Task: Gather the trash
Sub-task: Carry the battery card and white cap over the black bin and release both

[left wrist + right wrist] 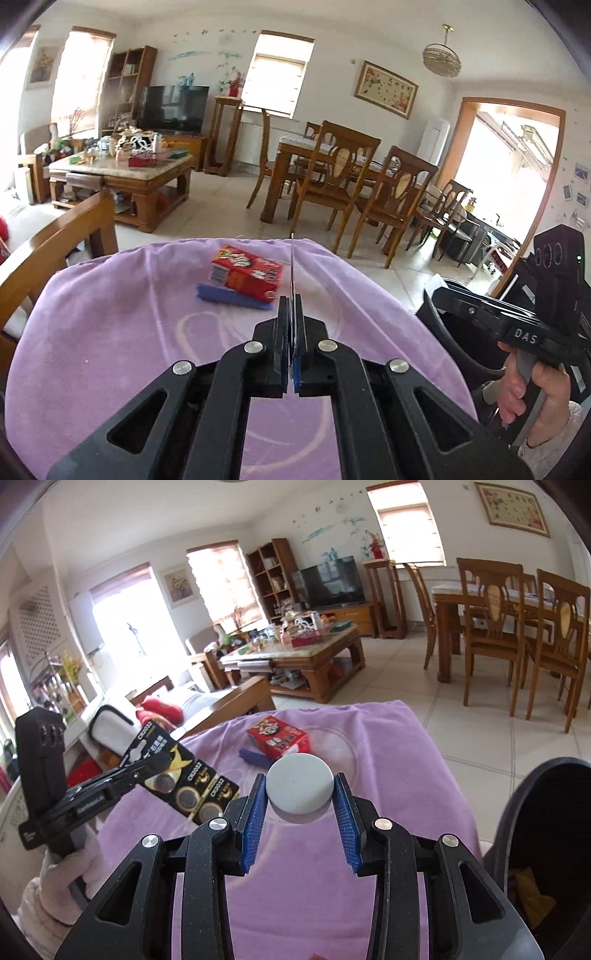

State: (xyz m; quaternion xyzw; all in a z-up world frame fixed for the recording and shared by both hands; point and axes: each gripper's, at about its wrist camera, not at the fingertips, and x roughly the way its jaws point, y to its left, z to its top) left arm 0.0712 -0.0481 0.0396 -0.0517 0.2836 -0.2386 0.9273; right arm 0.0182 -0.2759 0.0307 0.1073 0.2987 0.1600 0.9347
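My left gripper is shut on a black card of CR2032 coin batteries, seen edge-on in the left wrist view, held above the purple cloth. My right gripper is shut on a round white lid, also above the cloth. A red snack box lies on a blue strip at the cloth's far side; both also show in the right wrist view: the box and the strip. A dark bin stands at the right with something yellow inside.
A wooden sofa arm borders the cloth on the left. Beyond are a cluttered coffee table, a TV, and a dining table with chairs on a tiled floor. The bin's rim sits beside the right gripper.
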